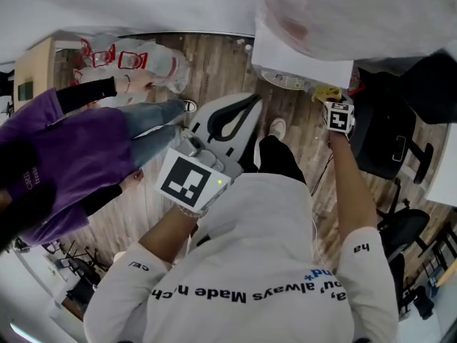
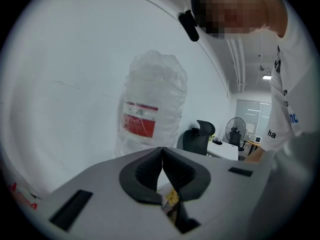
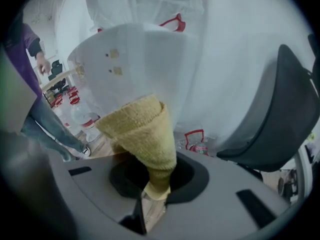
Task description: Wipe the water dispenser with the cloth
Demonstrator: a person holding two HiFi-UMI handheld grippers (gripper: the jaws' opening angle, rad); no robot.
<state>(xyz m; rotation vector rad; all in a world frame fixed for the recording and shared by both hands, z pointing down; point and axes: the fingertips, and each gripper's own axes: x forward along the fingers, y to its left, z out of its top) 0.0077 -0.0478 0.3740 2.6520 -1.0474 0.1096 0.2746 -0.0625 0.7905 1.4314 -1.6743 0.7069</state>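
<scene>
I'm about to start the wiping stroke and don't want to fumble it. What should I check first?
1. The cloth is clamped in the right gripper: ok.
2. The cloth points at the water dispenser: ok.
3. The cloth touches the dispenser's front: cannot tell.
4. The left gripper is shut, empty and out of the way: ok.
5. The bystander in purple stands apart from the dispenser: ok.

Wood-plank floor [image 1: 221,66], bagged water bottles [image 1: 146,59], black office chair [image 1: 389,148]
</scene>
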